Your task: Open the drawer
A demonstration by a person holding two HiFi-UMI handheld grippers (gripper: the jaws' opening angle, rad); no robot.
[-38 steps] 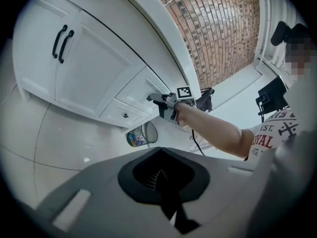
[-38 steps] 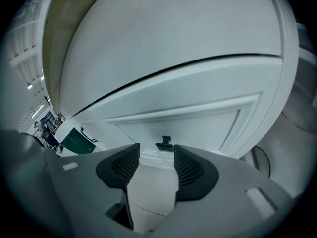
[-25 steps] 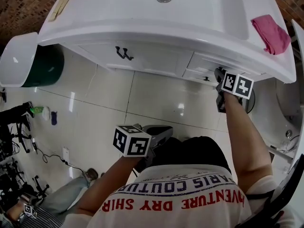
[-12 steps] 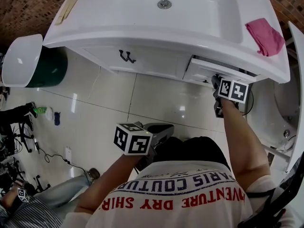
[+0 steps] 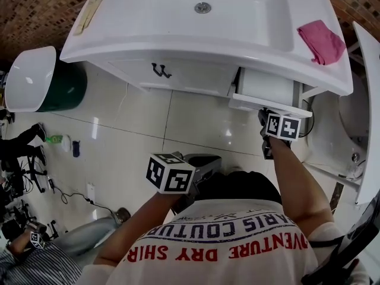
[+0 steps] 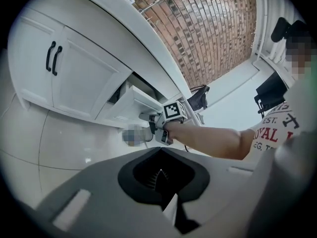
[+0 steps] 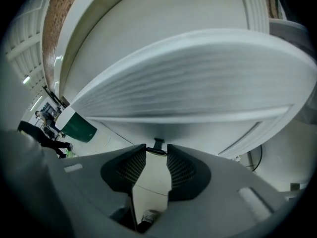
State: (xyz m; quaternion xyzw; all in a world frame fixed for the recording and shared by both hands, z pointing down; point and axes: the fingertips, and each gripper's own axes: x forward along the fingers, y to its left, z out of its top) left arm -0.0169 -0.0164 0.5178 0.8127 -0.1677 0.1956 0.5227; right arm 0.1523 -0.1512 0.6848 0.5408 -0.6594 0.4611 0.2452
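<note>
The white drawer (image 5: pixel 264 89) at the right end of the white vanity (image 5: pixel 178 34) stands pulled out, and its inside shows from above. My right gripper (image 5: pixel 265 115) is at the drawer front (image 7: pixel 188 78), shut on the small black handle (image 7: pixel 157 144), which sits between its ribbed pads (image 7: pixel 181 167). In the left gripper view the drawer (image 6: pixel 130 101) juts out with the right gripper (image 6: pixel 152 126) at its front. My left gripper (image 5: pixel 211 161) hangs over the floor near my body, apart from the vanity. This left gripper (image 6: pixel 159 175) has its jaws together, with nothing in them.
A pink cloth (image 5: pixel 321 41) lies on the vanity top, right of the sink basin (image 5: pixel 203 8). Two cabinet doors with black handles (image 5: pixel 158 70) are left of the drawer. A green bin with a white lid (image 5: pixel 53 85) stands at left. A white fixture (image 5: pixel 367 111) borders the right.
The drawer went from nearly shut to well pulled out. My right gripper came back toward my body with the handle. My left gripper rose a little.
</note>
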